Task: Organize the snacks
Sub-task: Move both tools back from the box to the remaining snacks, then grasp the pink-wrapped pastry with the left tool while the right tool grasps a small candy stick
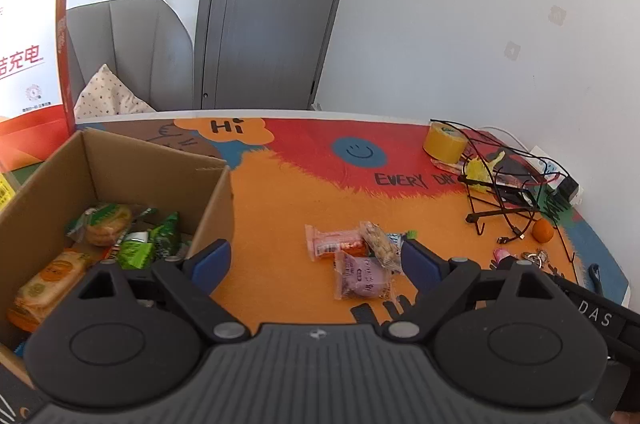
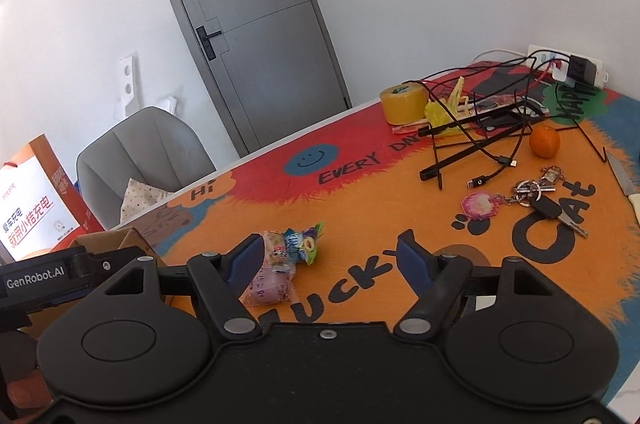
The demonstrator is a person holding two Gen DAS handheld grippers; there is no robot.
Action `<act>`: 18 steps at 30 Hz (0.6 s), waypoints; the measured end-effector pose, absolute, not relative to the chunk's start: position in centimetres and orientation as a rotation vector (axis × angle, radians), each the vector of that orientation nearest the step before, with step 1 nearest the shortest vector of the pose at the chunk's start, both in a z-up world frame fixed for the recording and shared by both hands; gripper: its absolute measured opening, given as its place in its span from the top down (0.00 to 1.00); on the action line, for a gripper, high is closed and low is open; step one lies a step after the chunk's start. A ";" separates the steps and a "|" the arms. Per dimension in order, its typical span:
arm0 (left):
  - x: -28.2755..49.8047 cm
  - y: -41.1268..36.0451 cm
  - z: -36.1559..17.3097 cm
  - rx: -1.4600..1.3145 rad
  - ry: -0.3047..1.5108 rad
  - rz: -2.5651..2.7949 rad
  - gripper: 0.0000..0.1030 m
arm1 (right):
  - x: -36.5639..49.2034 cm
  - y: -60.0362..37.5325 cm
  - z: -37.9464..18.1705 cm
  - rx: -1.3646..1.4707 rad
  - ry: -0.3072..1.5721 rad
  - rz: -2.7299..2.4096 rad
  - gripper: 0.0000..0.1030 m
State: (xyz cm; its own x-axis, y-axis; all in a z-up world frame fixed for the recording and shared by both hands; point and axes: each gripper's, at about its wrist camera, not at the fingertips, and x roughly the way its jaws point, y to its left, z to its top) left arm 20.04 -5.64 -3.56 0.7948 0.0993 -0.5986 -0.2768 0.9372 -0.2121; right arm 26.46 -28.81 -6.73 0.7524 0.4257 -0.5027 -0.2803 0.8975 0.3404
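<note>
A cardboard box [image 1: 218, 192] stands at the left of the mat and holds several snacks, among them green packets [image 1: 154, 242] and orange cracker packs [image 1: 52, 278]. A small pile of loose snacks lies on the orange mat: a pink packet [image 1: 334, 242], a nut bar [image 1: 380, 248] and a purple packet [image 1: 362, 276]. My left gripper [image 1: 316, 260] is open and empty above the mat, between the box and the pile. My right gripper [image 2: 330, 258] is open and empty; the purple packet [image 2: 270, 286] and a blue-green packet [image 2: 302, 244] lie by its left finger.
A yellow tape roll [image 1: 446, 142], a black wire stand [image 1: 504, 184] with cables, an orange [image 2: 544, 142], keys [image 2: 540, 196] and a power strip [image 2: 568, 66] sit at the right. A grey chair [image 1: 132, 52] and an orange-white bag [image 1: 32, 64] stand behind the box.
</note>
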 end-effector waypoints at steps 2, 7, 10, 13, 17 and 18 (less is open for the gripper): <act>20.6 -6.0 -4.0 -0.296 0.629 0.206 0.12 | 26.8 -29.1 -7.1 0.257 0.612 0.390 0.29; 22.1 -6.8 -5.2 -0.290 0.651 0.224 0.12 | 28.0 -29.7 -8.0 0.287 0.628 0.395 0.34; 23.2 -7.2 -6.0 -0.278 0.673 0.229 0.14 | 28.7 -29.8 -8.5 0.300 0.638 0.400 0.36; 24.2 -7.5 -6.9 -0.276 0.689 0.241 0.14 | 29.5 -29.9 -9.0 0.311 0.648 0.407 0.37; 25.2 -8.0 -7.8 -0.264 0.703 0.253 0.14 | 30.6 -30.0 -9.6 0.329 0.665 0.420 0.40; 25.5 -8.1 -8.0 -0.263 0.707 0.253 0.15 | 30.9 -30.0 -9.8 0.333 0.669 0.426 0.41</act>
State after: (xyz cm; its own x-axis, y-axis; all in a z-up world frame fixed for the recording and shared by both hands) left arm 25.46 -8.11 -8.04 0.7325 0.1393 -0.6663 -0.3159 0.9366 -0.1515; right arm 30.91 -30.04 -9.75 0.7043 0.4797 -0.5233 -0.2704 0.8628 0.4271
